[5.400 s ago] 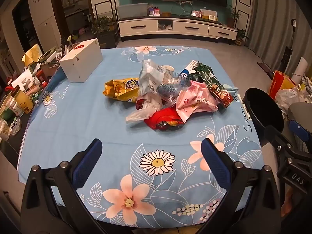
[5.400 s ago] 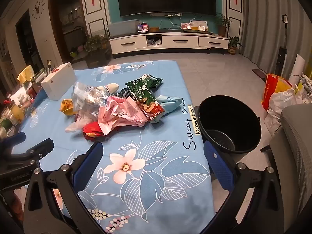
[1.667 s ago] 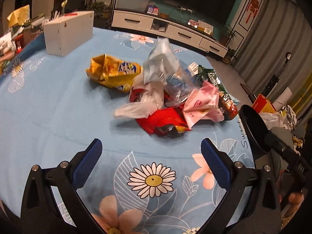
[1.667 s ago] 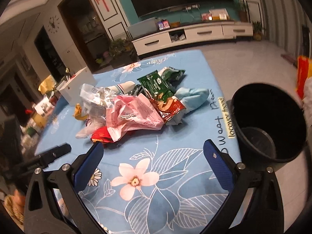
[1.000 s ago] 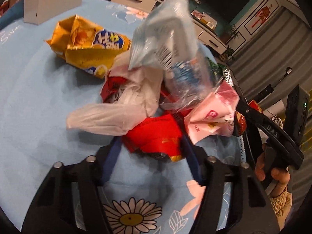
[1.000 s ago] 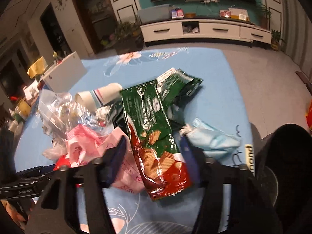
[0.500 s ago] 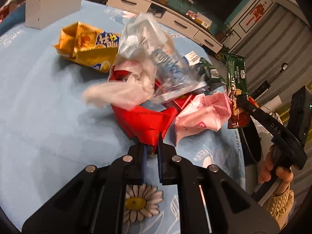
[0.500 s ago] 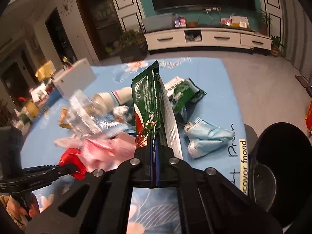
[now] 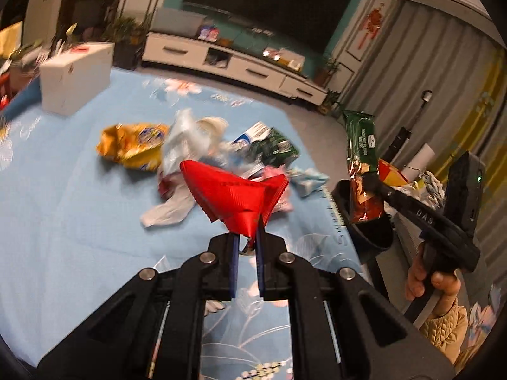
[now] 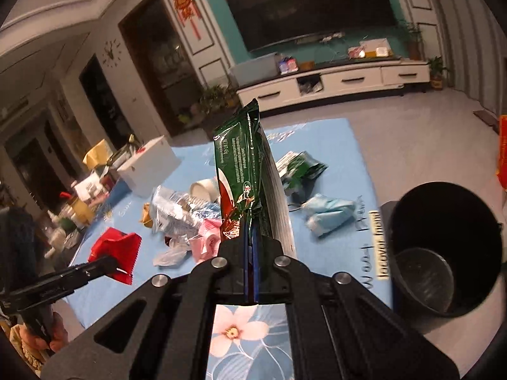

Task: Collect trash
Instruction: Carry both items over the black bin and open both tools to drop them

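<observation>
- The left gripper (image 9: pixel 247 240) is pinching a red foil wrapper (image 9: pixel 236 194) by its lower corner, jaws clenched on it, and is holding it clear of the blue flowered tablecloth (image 9: pixel 63 190).
- The right gripper (image 10: pixel 252 243) is gripping a long green biscuit packet (image 10: pixel 239 171) at its bottom end, jaws pressed tight on the foil, so the packet is standing upright above the table.
- Both pieces are hanging in the air, neither one yet over the black bin (image 10: pixel 443 240), which is standing on the floor just past the table's edge, to the right in the right wrist view.
- The bin is looking empty as far as its dark inside shows, so I judge the task to be only starting: two pieces picked up, none dropped in.
- Still lying on the cloth are a yellow snack bag (image 9: pixel 133 145), a crumpled clear plastic bag (image 10: pixel 172 212), a pink wrapper (image 10: pixel 206 237), a white paper cup (image 10: pixel 202 188), a smaller green packet (image 10: pixel 301 167) and a light blue face mask (image 10: pixel 329 210).
- The white box (image 9: pixel 76 76) at the far corner is not looking like trash.
- The cloth's edge is showing the word "Sweet" in script, beside a yellow label too blurred to read; the other gripper's handle is reading "DAS"; print on the packets is too small to read.
</observation>
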A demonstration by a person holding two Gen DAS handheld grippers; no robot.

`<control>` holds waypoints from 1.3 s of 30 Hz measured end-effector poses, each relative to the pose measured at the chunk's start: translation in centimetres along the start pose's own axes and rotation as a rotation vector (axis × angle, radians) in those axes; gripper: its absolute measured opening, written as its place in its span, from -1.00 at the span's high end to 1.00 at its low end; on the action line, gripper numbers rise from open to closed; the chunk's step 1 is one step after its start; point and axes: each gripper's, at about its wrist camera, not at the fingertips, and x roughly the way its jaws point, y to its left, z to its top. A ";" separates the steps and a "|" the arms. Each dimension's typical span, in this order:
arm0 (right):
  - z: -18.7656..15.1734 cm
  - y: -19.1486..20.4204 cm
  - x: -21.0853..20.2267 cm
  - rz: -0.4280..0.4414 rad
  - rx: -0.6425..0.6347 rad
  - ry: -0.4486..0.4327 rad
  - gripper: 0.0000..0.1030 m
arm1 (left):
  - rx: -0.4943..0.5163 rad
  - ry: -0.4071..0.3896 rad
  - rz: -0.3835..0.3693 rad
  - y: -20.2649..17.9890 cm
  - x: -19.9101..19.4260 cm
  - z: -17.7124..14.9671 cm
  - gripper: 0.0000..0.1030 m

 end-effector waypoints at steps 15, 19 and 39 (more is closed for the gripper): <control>-1.6 -11.2 -5.8 -0.236 0.225 -0.096 0.94 | 0.263 0.067 -0.171 -14.7 9.2 3.9 0.80; -2.1 -13.0 -6.0 -0.289 0.247 -0.097 0.94 | 0.316 0.110 -0.201 -18.4 12.6 4.2 0.80; -3.8 -20.8 -3.9 -0.436 0.387 -0.009 0.67 | 0.454 0.278 -0.181 -26.2 24.9 1.4 0.49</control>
